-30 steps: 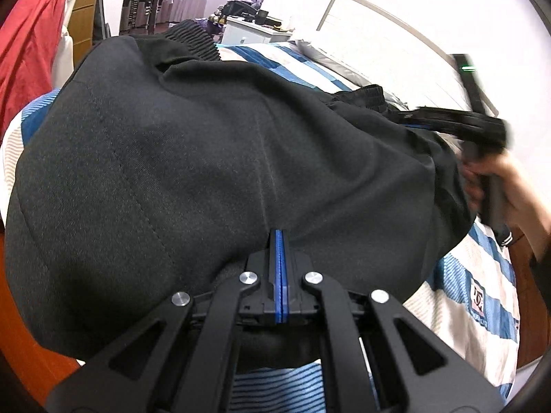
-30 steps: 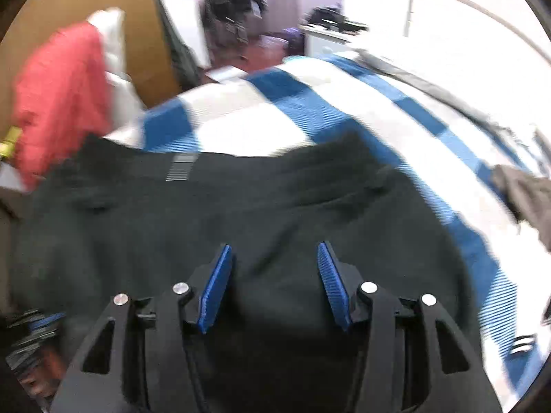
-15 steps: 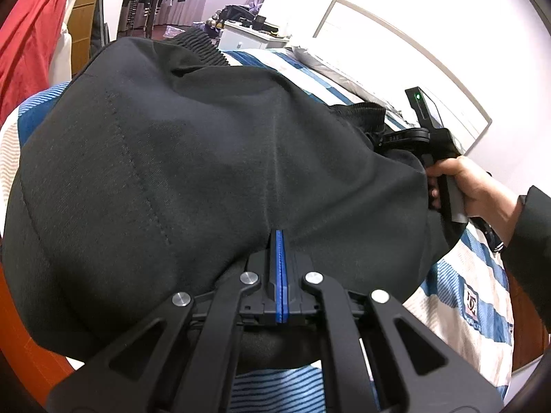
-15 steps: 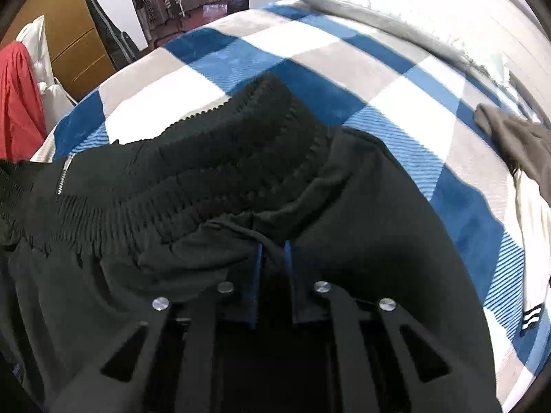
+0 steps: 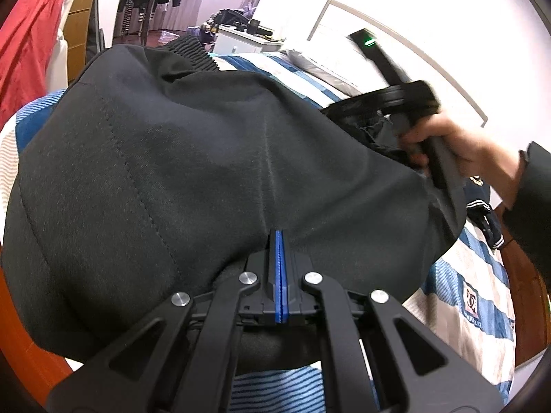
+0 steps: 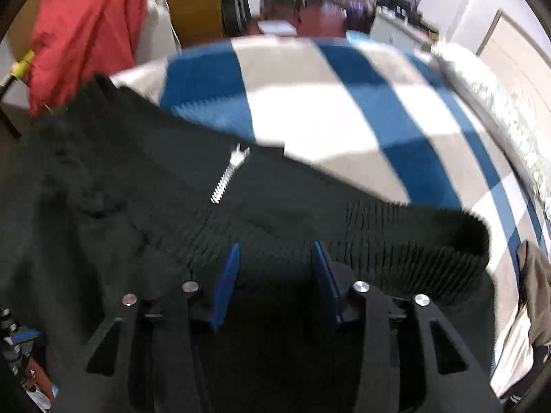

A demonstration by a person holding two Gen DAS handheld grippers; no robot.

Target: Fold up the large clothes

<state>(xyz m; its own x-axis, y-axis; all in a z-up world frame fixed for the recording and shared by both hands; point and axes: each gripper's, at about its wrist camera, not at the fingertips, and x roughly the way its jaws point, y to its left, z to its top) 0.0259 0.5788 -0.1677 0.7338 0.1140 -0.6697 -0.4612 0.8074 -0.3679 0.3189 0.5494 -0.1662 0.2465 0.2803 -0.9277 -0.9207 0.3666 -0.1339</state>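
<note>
no readable writing anywhere; the only mark is a small square crest patch [image 5: 471, 301] on the blue-and-white checked bedspread [image 5: 458, 296], letters too blurred to make out.

counts: one black fabric garment with ribbed elastic band [image 5: 206, 158], one silver metal zipper [image 6: 227, 179] on it, two grippers, one person's right hand [image 5: 447, 144] in view, one red garment [image 6: 89, 31] hanging at left, one brownish cloth [image 6: 537, 282] at the bed's right edge.

left gripper [image 5: 278, 241]: blue pads pressed together, clamped on the near edge of the black garment, which bulges up over the bedspread in front of it.

right gripper [image 6: 275, 261]: blue pads apart, nothing pinched between them, just above the ribbed band. in the left wrist view it sits at the garment's far right edge, blurred.

garment lies across the near part of the bed, ribbed band towards the right.
</note>
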